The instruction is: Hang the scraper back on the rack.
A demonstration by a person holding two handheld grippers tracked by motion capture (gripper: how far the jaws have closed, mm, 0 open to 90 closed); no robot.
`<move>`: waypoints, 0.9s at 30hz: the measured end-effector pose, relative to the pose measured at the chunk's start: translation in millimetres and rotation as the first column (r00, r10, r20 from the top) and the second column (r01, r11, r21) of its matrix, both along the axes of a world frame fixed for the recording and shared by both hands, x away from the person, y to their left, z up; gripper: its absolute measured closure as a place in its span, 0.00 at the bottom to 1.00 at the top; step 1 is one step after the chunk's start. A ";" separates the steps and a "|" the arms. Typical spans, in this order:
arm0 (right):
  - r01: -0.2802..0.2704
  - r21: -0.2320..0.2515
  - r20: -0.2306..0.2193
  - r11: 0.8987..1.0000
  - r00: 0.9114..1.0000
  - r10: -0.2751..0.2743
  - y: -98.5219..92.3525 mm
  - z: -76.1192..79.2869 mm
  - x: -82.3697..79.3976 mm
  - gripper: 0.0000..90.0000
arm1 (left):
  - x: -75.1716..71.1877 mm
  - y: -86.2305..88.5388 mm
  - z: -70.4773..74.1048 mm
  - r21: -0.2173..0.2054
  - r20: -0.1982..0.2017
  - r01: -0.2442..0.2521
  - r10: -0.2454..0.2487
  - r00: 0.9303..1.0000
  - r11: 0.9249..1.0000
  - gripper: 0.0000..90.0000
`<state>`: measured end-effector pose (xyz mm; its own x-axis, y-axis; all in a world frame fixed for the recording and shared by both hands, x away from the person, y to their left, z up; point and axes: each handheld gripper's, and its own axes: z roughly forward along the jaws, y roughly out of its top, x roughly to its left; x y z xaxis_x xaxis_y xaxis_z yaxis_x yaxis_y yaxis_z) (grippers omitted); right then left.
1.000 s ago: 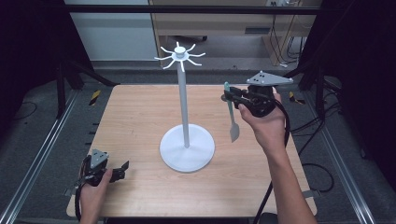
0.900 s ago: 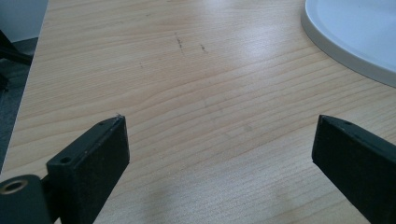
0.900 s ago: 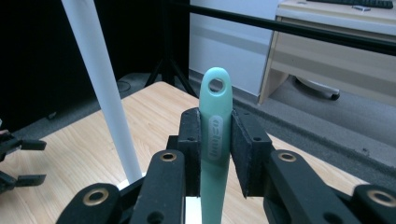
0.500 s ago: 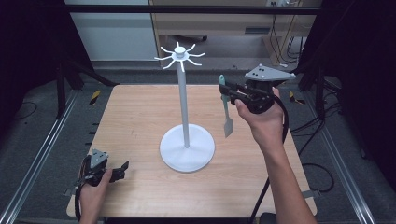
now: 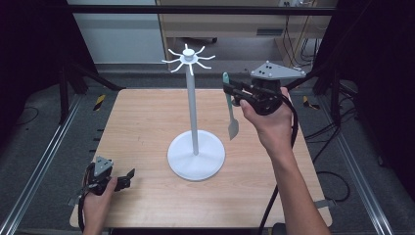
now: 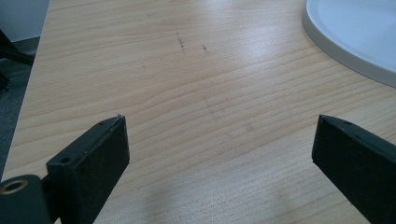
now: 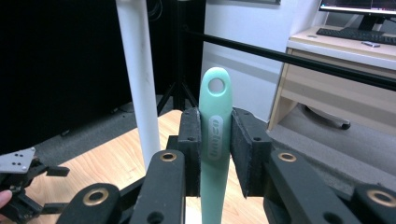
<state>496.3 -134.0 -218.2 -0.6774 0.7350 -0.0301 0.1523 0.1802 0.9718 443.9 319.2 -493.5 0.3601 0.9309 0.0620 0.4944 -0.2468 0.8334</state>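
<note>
Spatula (image 5: 230, 105) hangs upright in the right gripper (image 5: 234, 90), held above the table (image 5: 137, 122) just right of the rack (image 5: 192, 98), its blade pointing down. The step in hand looks like hanging it on one of the hooks (image 5: 205, 58) at the rack's top. To do that well, the hole (image 7: 216, 85) in the handle tip needs to rise to hook height and slide over a prong squarely, without knocking the pole (image 7: 138, 79); which prong is nearest is hard to judge from above. The right jaws are closed tight on the handle just below that hole, pads flat against both sides. The left gripper (image 5: 128, 174) rests low near the table's front left corner, jaws spread wide with nothing between them.
</note>
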 end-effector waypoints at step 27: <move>-0.061 0.024 0.063 0.998 0.996 0.059 13.6 25.5 -14.3 0.83 | -0.3 -0.6 -0.3 -0.003 -0.003 0.001 -0.001 1.000 1.000 0.04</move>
